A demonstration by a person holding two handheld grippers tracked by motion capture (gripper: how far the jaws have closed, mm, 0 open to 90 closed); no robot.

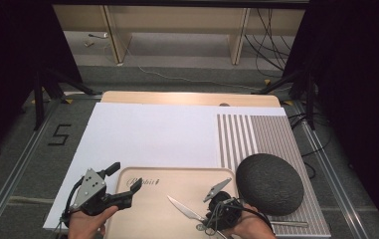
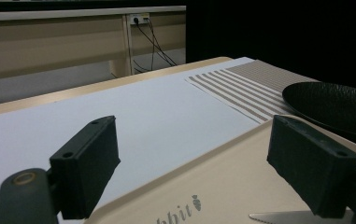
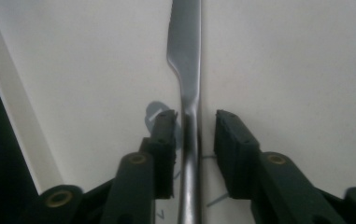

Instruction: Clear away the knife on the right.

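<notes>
My right gripper (image 3: 194,135) points down at the beige tray (image 1: 152,209), its 2 jaws a narrow gap apart on either side of the knife (image 3: 187,70); the handle seems to touch 1 jaw only, though I cannot be sure. The knife lies on the tray, blade toward its middle. My left gripper (image 1: 126,178) hovers wide open over the tray's left edge. The dark plate (image 1: 269,183) sits upside down on the striped mat (image 1: 256,134).
</notes>
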